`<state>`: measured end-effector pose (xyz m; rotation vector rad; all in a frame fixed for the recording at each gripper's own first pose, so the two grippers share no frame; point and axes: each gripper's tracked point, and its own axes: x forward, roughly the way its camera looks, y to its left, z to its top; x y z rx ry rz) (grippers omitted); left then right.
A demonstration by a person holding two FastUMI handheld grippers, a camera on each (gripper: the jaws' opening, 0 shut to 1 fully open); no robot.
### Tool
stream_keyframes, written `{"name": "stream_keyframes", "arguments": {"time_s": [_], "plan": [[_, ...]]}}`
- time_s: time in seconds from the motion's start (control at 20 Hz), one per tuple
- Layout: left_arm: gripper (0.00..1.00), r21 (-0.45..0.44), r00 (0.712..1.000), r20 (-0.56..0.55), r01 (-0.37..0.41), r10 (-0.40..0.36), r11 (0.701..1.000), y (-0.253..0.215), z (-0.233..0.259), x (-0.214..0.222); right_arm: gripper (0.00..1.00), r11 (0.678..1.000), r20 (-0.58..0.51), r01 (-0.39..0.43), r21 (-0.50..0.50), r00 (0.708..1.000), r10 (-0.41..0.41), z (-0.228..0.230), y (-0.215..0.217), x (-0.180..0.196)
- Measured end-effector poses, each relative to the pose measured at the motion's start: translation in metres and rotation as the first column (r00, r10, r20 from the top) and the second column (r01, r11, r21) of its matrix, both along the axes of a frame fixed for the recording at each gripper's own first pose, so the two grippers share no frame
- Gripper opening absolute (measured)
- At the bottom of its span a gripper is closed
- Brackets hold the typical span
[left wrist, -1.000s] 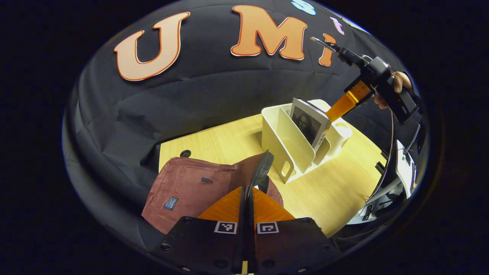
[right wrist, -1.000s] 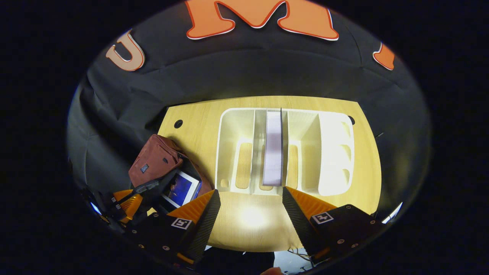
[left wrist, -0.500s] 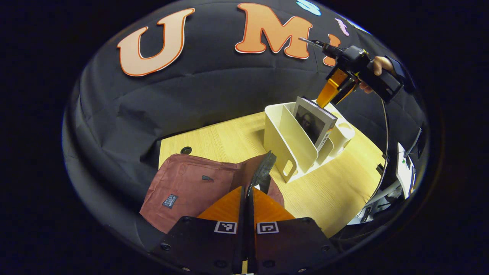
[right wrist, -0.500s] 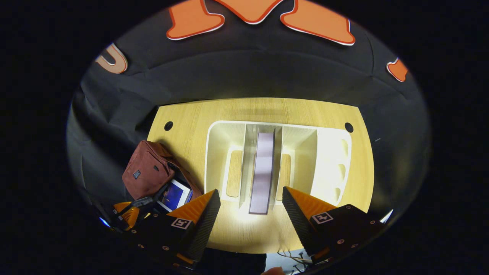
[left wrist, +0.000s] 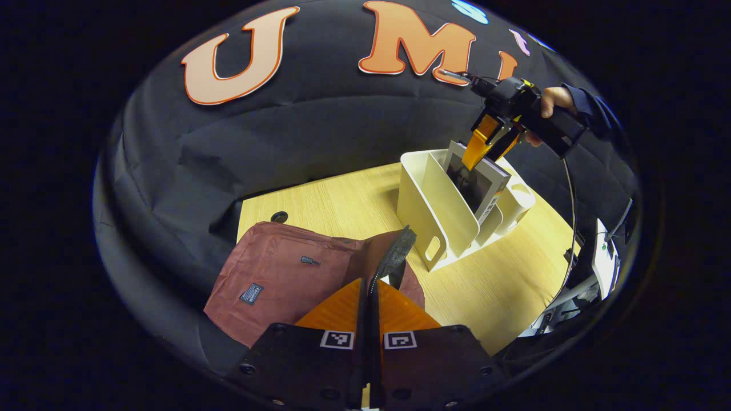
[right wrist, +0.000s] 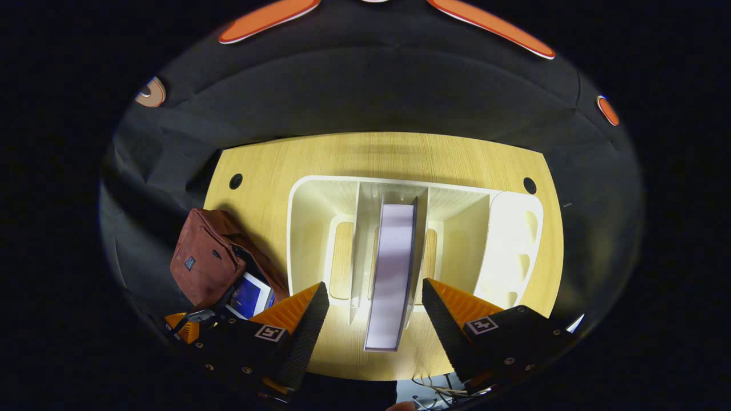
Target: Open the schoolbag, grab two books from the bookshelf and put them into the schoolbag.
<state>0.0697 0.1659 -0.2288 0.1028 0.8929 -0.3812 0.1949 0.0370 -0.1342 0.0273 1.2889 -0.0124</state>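
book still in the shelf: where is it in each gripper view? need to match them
Left gripper view: the book stands upper right, in the white shelf, with the right gripper above its top edge, jaws open.
Right gripper view: the book is at centre, seen edge-on from above, between the shelf's dividers and between the open jaws.
Shared landmark: the red schoolbag, left of the shelf in both.

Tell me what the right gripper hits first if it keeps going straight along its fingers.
Most likely the top edge of the book standing in the bookshelf: it lines up between the right gripper's open fingers. Depth is hard to judge.
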Motion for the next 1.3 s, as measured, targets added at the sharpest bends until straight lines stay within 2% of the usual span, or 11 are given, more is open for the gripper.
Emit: {"name": "stream_keyframes", "arguments": {"time_s": [0.3,0.55,0.6,0.65,0.75,0.85,0.9,0.95,1.3], "plan": [[0.05,-0.008,1.000,-0.006,-0.007,0.007,1.000,0.001,-0.004,0.000,0.97,1.000,-0.026,0.009,-0.028,1.000,-0.010,-0.014,-0.006,0.005],[0.05,-0.011,1.000,-0.008,-0.010,0.010,1.000,0.001,-0.005,-0.002,0.61,0.999,-0.039,0.018,-0.035,0.999,-0.020,-0.017,-0.003,0.004],[0.05,-0.012,1.000,-0.007,-0.009,0.009,1.000,0.000,-0.004,-0.001,0.64,0.999,-0.041,0.024,-0.040,0.999,-0.026,-0.017,-0.005,0.005],[0.05,-0.014,1.000,-0.006,-0.010,0.010,1.000,0.000,-0.005,-0.001,0.45,0.998,-0.042,0.038,-0.045,0.998,-0.040,-0.018,-0.007,0.005],[0.05,-0.019,1.000,-0.007,-0.013,0.013,1.000,0.000,-0.006,-0.001,0.37,0.997,-0.048,0.055,-0.056,0.997,-0.057,-0.017,-0.012,0.003],[0.05,-0.024,1.000,-0.006,-0.013,0.013,1.000,0.000,-0.009,-0.001,0.35,0.996,-0.055,0.068,-0.065,0.996,-0.072,-0.014,-0.014,-0.001],[0.10,-0.024,1.000,-0.003,-0.013,0.013,1.000,-0.001,-0.009,-0.001,0.34,0.995,-0.052,0.073,-0.065,0.996,-0.077,-0.011,-0.015,-0.001],[0.05,-0.026,1.000,-0.005,-0.010,0.010,1.000,-0.002,-0.009,-0.003,0.33,0.995,-0.051,0.076,-0.064,0.996,-0.079,-0.006,-0.016,-0.003],[0.05,-0.028,1.000,0.008,-0.003,0.003,1.000,-0.006,-0.006,-0.004,0.30,0.998,0.000,0.051,-0.030,0.999,-0.051,0.051,-0.011,-0.025]]}}
